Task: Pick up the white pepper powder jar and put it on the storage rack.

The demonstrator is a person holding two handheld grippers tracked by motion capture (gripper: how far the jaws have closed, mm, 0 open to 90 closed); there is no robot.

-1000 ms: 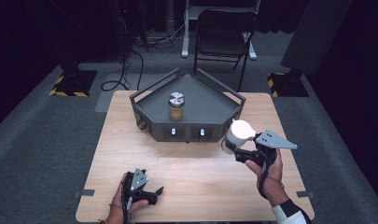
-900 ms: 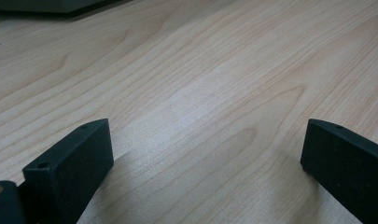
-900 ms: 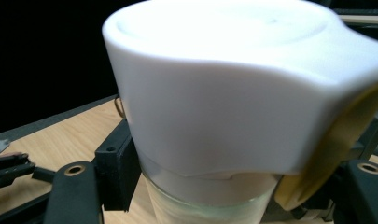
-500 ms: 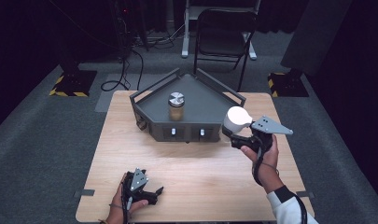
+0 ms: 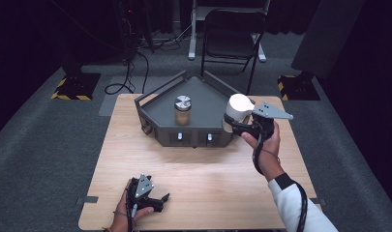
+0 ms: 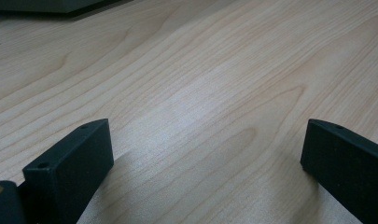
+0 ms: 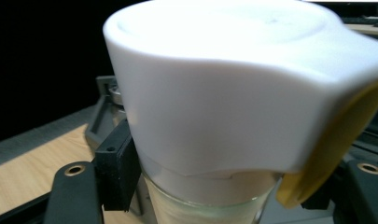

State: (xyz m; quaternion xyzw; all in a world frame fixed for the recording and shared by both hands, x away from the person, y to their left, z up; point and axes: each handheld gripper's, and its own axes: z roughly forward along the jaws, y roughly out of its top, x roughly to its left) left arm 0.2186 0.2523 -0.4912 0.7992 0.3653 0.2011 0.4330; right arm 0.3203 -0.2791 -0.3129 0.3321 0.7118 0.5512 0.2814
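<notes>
A white-capped jar, its broad white lid bearing a yellow flap on one side, was held upright in the right gripper, whose black jaws were clamped on the glass neck just under the cap; in the right gripper view the jar loomed close, with a pad pressed against its neck. The jar hung above the right front corner of the grey angular tray, clear of the table. Inside the tray, near its middle, stood a second jar with a metal lid, well apart from the held one. In front of the tray, near the table's front edge and toward its left, the left gripper rested low on the wood in the person's hand, its jaws spread wide with nothing between them; the left gripper view showed bare wood grain between the two black pads. Beyond the tray, past the table's far edge, stood a folding chair on grey carpet.
</notes>
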